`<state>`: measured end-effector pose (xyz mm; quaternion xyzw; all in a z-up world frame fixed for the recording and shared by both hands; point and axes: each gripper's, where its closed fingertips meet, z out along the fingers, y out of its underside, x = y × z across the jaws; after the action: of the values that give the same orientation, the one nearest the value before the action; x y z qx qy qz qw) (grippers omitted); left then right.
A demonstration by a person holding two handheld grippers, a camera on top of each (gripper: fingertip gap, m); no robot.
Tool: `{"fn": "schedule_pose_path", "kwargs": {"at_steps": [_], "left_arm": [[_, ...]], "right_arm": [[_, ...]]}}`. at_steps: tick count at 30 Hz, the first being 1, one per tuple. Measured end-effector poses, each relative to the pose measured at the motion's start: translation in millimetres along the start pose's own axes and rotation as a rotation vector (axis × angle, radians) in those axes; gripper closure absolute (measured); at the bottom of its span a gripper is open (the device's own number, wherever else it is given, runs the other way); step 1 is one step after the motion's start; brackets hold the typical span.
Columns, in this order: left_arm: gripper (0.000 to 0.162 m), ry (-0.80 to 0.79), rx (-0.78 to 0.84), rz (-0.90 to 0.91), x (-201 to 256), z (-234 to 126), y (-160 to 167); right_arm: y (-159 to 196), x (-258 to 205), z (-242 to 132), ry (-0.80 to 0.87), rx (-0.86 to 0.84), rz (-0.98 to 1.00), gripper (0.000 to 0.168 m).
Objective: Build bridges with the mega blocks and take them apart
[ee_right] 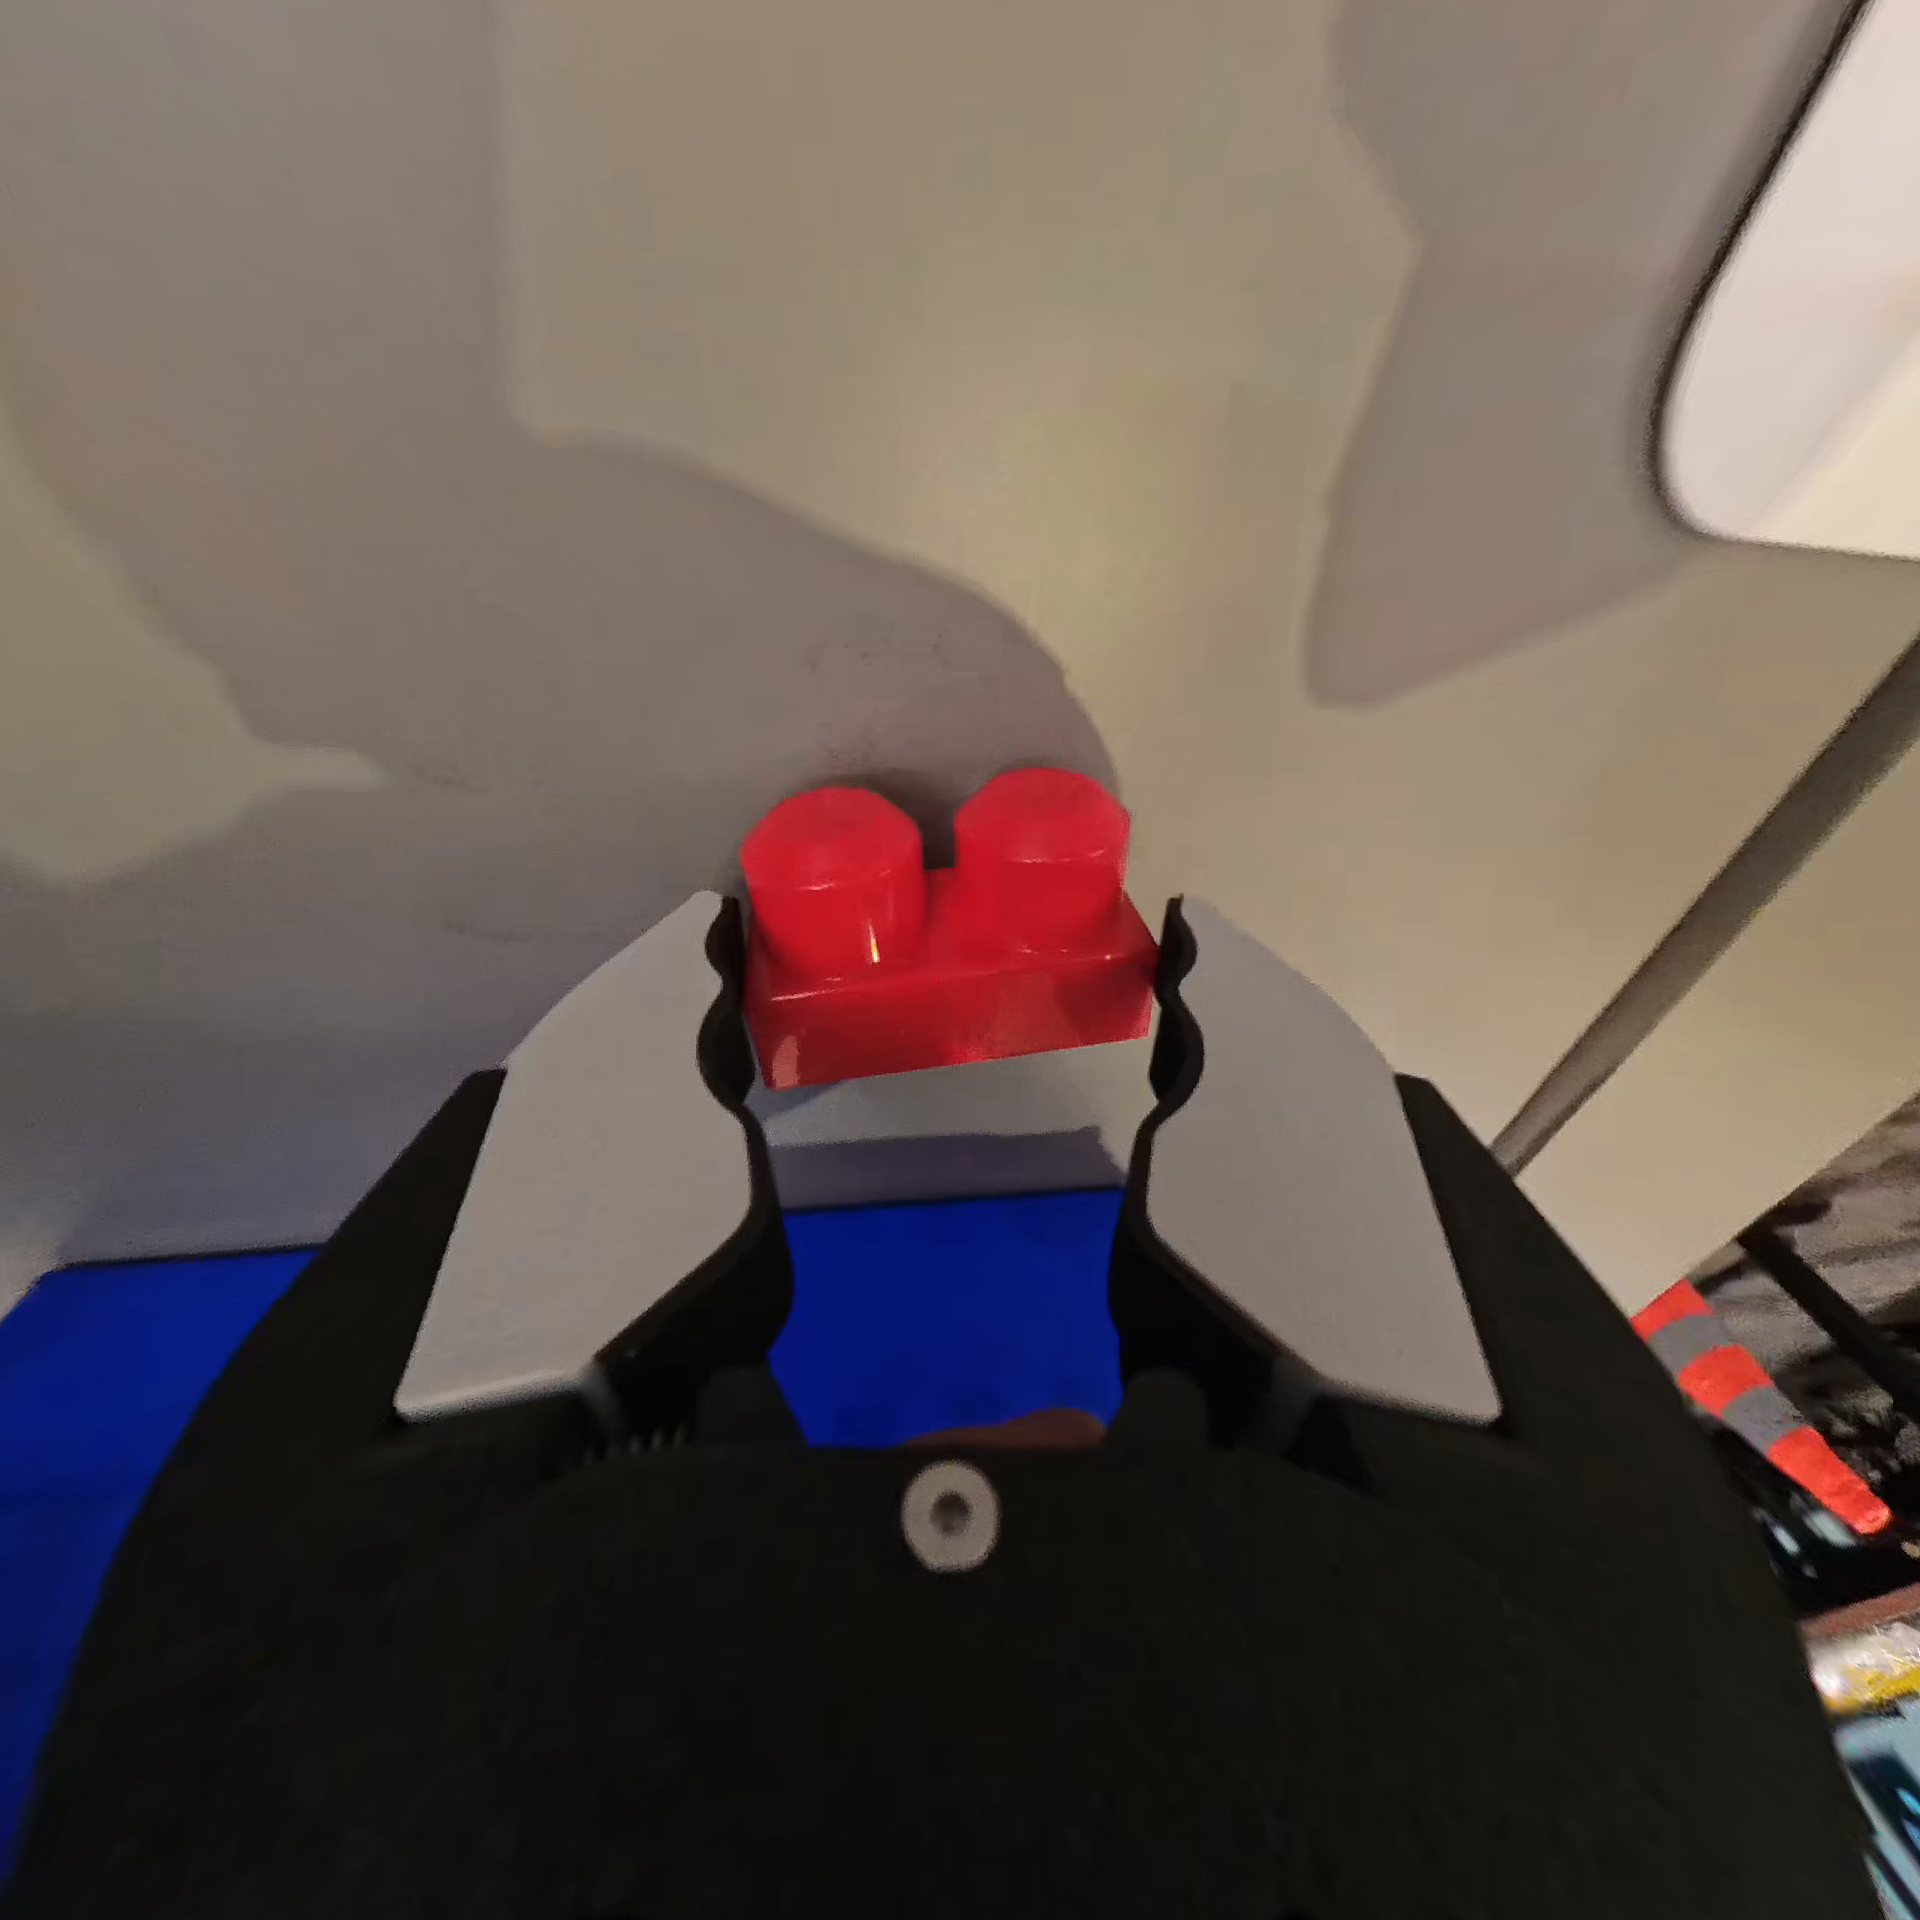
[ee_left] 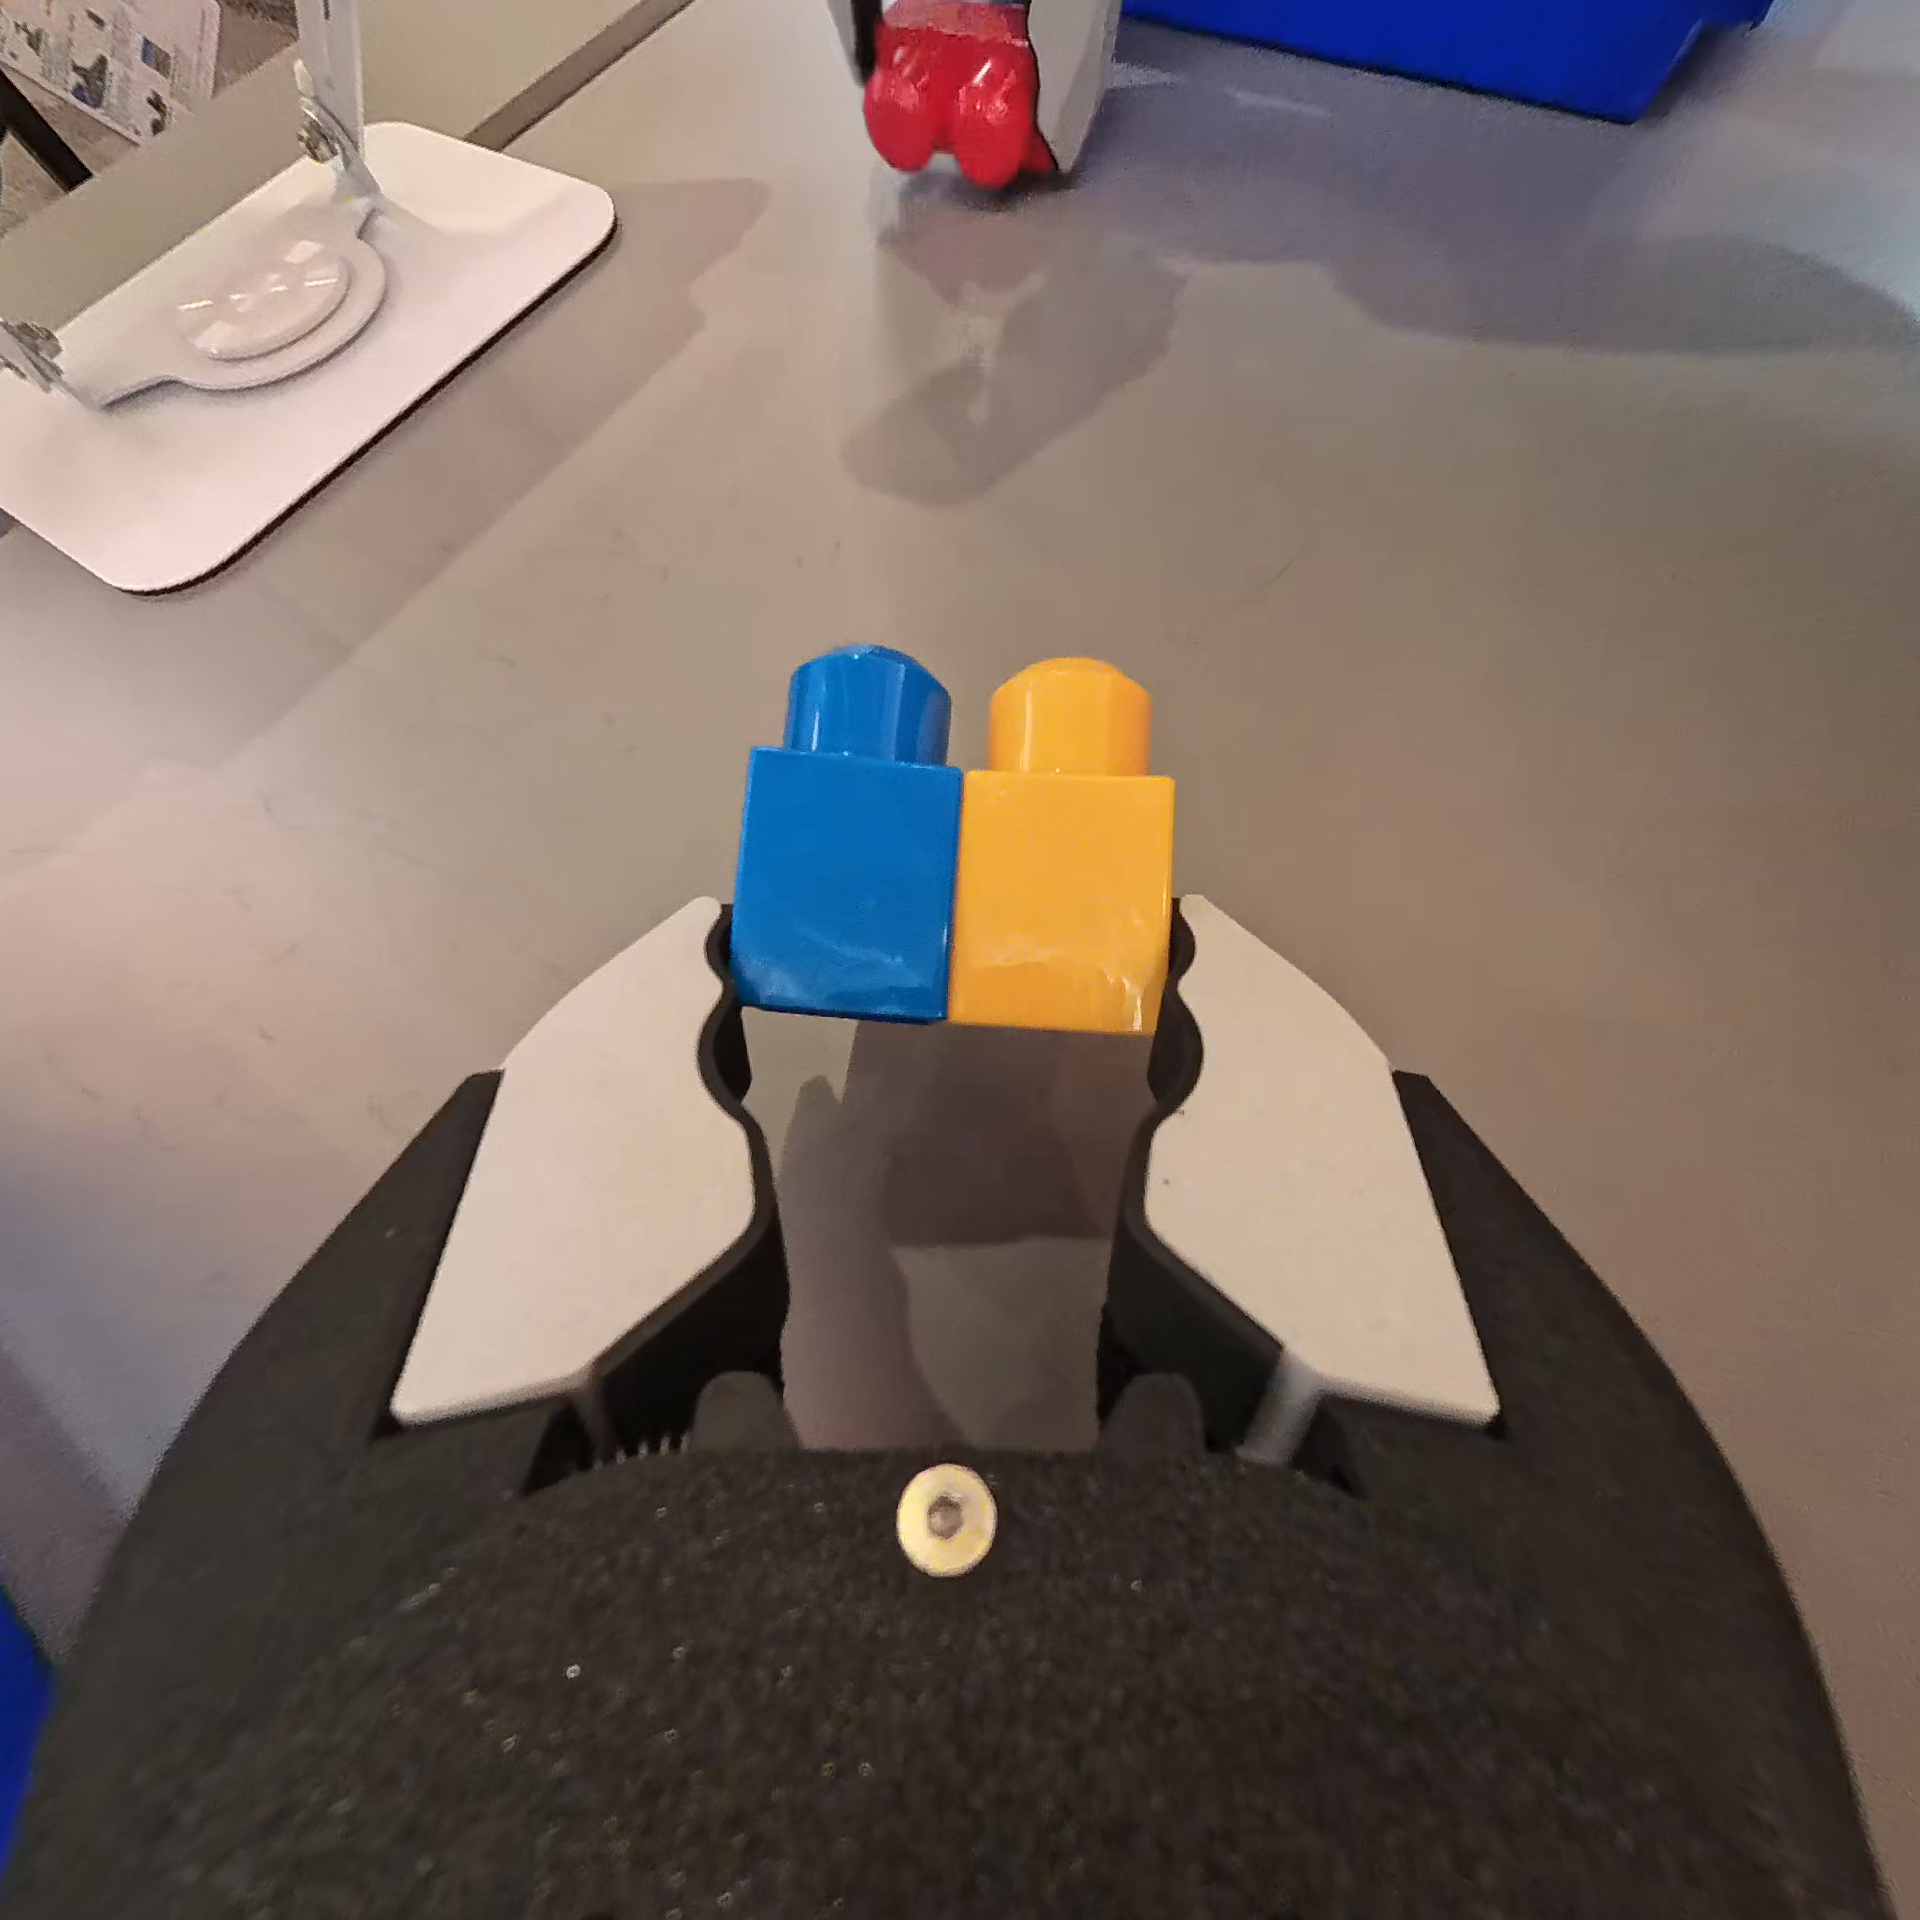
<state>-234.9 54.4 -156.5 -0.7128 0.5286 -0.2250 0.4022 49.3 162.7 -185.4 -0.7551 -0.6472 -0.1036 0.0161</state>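
Note:
My left gripper (ee_left: pixel 951 935) is shut on a blue block (ee_left: pixel 847 894) and an orange block (ee_left: pixel 1060 904) that stand side by side, studs up, pressed together between the fingertips, at or just above the grey table (ee_left: pixel 1455 675). My right gripper (ee_right: pixel 951 935) is shut on a red two-stud block (ee_right: pixel 945 966) and holds it above the table, studs up. In the left wrist view the right gripper shows at the top middle with the red block (ee_left: pixel 951 109) in its fingers, well beyond the blue and orange pair.
A white stand base (ee_left: pixel 260 343) lies at the table's left, its corner also in the right wrist view (ee_right: pixel 1808 312). A blue bin (ee_left: pixel 1455 47) sits at the far right, and shows under my right gripper (ee_right: pixel 935 1320). The table edge (ee_right: pixel 1704 914) runs at the right. My hands' fingertips stand some 30 cm from each other.

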Motion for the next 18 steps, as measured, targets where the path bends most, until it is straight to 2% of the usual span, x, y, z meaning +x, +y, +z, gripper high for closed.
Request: {"fn": "schedule_pose_path", "kwargs": {"at_steps": [3, 8, 10, 14, 18], "left_arm": [[0.086, -0.006, 0.031, 0.007, -3.1, -2.4, -7.3], [0.086, 0.051, 0.158, -0.017, -2.3, -13.7, -38.5], [0.086, 0.099, 0.24, -0.012, 2.5, -21.3, -60.9], [0.086, 0.216, 0.426, 0.002, 18.3, -43.8, -115.5], [0.086, 0.328, 0.541, -0.011, 35.6, -63.2, -155.9]], "right_arm": [[-36.3, -9.7, -51.7, 0.053, 0.263, 0.053, 0.093], [-120.1, -77.1, -196.7, 0.068, 1.048, 0.179, 0.093], [-141.1, -105.5, -237.3, -0.003, 1.347, 0.237, 0.093], [-160.1, -126.3, -278.3, -0.152, 1.827, 0.325, 0.093], [-153.4, -124.8, -302.4, -0.258, 2.163, 0.324, 0.093]]}}
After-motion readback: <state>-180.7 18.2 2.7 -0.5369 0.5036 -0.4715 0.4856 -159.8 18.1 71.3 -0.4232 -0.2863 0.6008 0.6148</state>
